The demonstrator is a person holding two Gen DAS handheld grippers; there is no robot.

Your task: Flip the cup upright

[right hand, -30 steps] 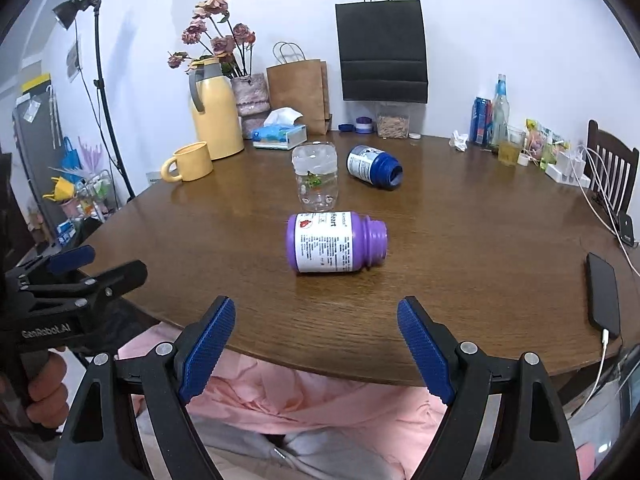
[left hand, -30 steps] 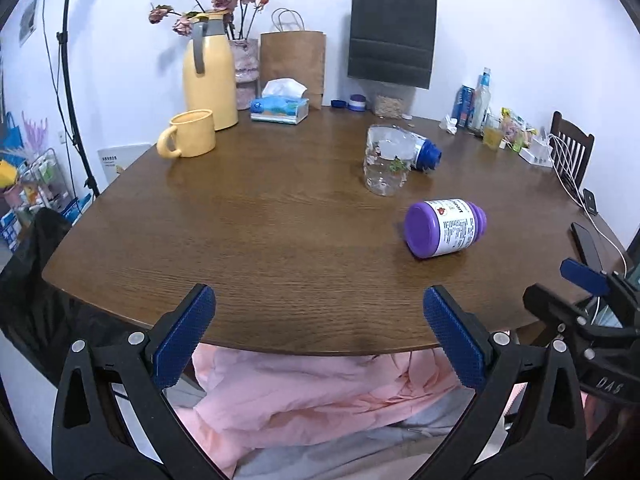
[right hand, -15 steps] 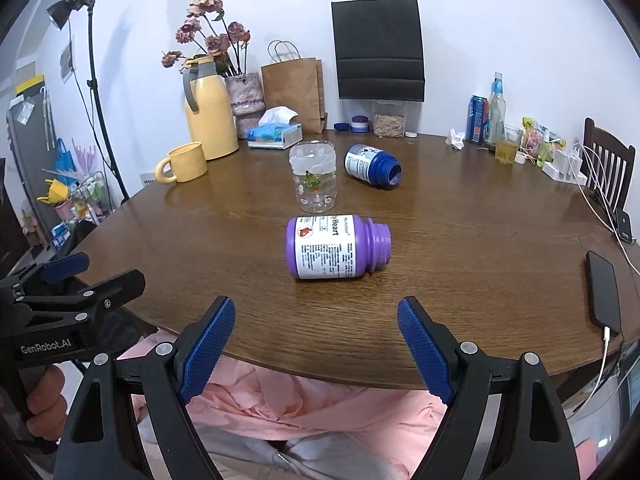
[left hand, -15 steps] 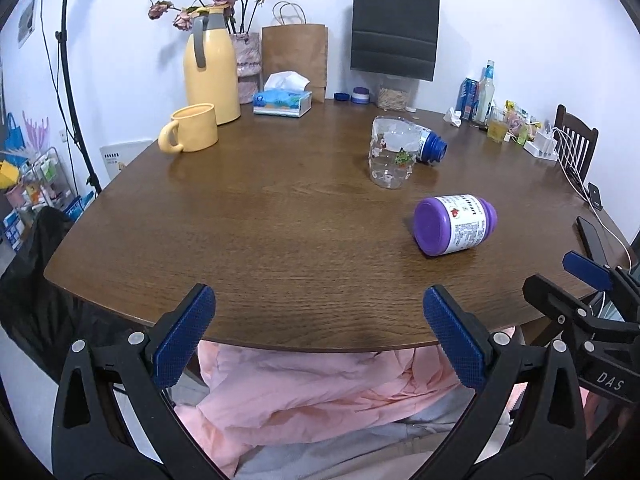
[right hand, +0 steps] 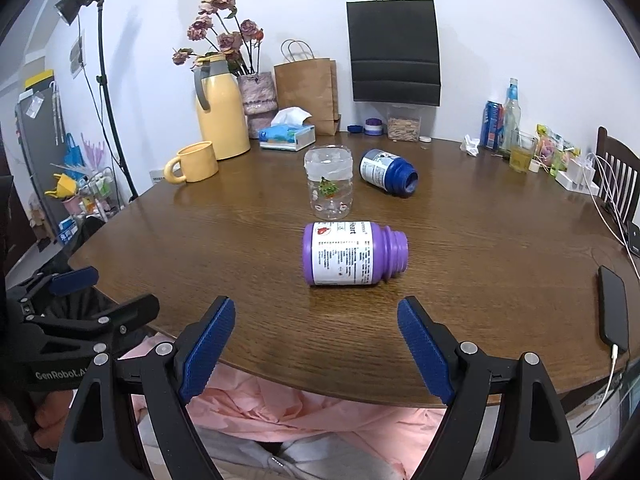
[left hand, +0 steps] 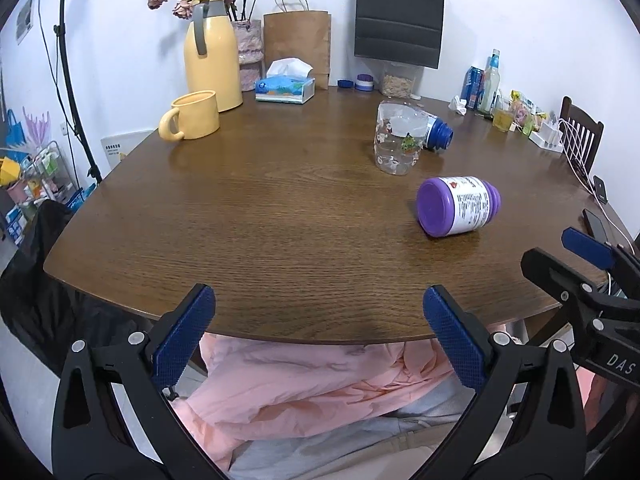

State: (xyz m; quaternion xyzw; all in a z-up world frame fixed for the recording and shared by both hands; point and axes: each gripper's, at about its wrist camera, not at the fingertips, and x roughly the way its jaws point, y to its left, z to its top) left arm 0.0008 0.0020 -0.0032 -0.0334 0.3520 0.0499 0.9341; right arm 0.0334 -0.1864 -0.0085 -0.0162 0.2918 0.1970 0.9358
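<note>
Both grippers, left (left hand: 316, 334) and right (right hand: 316, 346), hang spread and empty at the near table (left hand: 240, 232) edge. Beyond the right one a purple bottle (right hand: 352, 254) lies on its side. Just past it the clear cup (right hand: 329, 188) stands mouth-down mid-table, a blue bottle (right hand: 388, 174) lying right of it.

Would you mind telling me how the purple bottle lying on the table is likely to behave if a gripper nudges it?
The purple bottle lies on its round side on the bare table, so it would probably roll. With its cap off and no contents visible, it is likely light. Its smooth plastic may slip between the pads.
</note>
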